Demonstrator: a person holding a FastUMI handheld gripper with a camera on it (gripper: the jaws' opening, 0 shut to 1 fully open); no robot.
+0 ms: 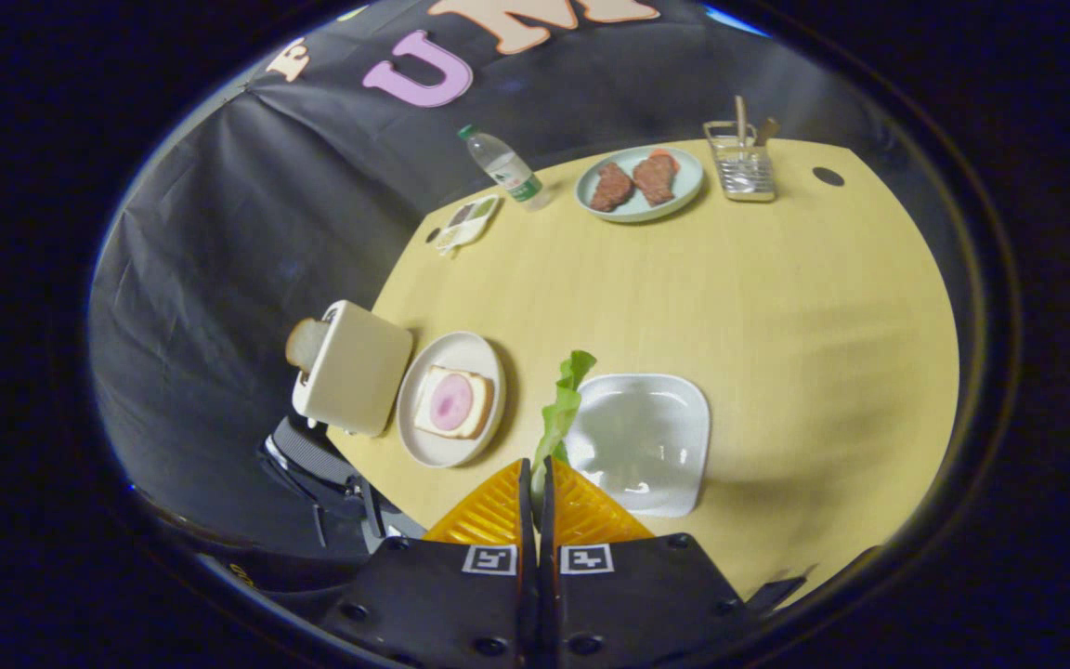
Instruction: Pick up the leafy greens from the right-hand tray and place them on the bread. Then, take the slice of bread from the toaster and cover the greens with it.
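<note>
No legible writing; bottle (pixel 507 170) label too small to read. Gripper (pixel 535 483) held high over the table's (pixel 776 307) near edge, fingers clamped on the lettuce (pixel 561 413), which sticks up between white tray (pixel 646 441) on the right and plate (pixel 424 441) with bread (pixel 453 402) on the left. Toaster (pixel 354 372) further left holds a slice (pixel 306 342).

We see the claw (pixel 536 478) at lower centre, fingers pressed together on the leafy greens (pixel 561 409), which rise just ahead of them. Right of the greens, a pale square tray (pixel 646 446) on the bench (pixel 730 297). Left of centre, a round plate (pixel 450 358) carries bread (pixel 477 401) with a pink slice on top; beside it, the toaster (pixel 354 372) with a slice of bread (pixel 306 342) sticking out.
</note>
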